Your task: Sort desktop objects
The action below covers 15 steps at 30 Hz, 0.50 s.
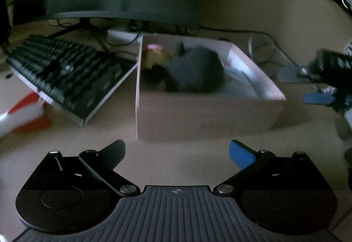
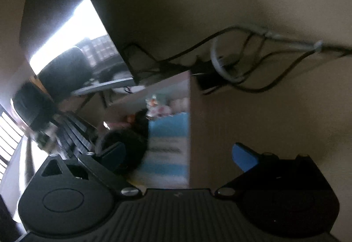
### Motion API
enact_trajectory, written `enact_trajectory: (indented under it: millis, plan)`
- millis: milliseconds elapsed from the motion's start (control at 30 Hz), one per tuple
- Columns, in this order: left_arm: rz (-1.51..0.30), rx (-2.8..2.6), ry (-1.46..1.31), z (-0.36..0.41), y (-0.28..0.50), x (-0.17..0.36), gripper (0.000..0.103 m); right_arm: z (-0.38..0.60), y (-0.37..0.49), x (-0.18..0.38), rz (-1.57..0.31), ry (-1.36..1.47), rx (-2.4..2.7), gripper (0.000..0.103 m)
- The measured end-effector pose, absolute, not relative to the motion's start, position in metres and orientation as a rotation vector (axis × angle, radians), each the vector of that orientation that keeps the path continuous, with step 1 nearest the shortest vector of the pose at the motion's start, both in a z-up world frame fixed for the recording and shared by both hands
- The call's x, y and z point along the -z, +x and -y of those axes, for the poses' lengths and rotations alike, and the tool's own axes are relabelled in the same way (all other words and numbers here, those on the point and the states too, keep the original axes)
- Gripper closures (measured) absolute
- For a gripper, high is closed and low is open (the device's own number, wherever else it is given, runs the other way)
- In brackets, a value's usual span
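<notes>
On the worktop (image 1: 66, 145) the box (image 1: 204, 114) already holds several things, and both the left gripper (image 1: 177, 154) and the right gripper (image 2: 179, 156) are apart and empty, so the next move probably calls for finding another loose object.

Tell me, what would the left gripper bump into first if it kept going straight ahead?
Probably the near wall of the open cardboard box, straight ahead of the open left gripper; only bare desk seems between them.
</notes>
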<state>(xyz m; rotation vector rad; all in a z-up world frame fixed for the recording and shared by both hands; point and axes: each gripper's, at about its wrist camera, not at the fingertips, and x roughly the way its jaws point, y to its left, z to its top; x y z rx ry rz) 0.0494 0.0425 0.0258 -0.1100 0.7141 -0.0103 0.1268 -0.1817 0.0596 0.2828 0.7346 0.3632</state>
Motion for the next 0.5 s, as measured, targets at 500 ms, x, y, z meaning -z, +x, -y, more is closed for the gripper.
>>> enact_trajectory:
  millis: [500]
  plan:
    - [-0.729,-0.076,-0.011,-0.003,-0.002,-0.002,0.0,0.198,-0.014,-0.003,-0.775,-0.165,-0.397,0.0]
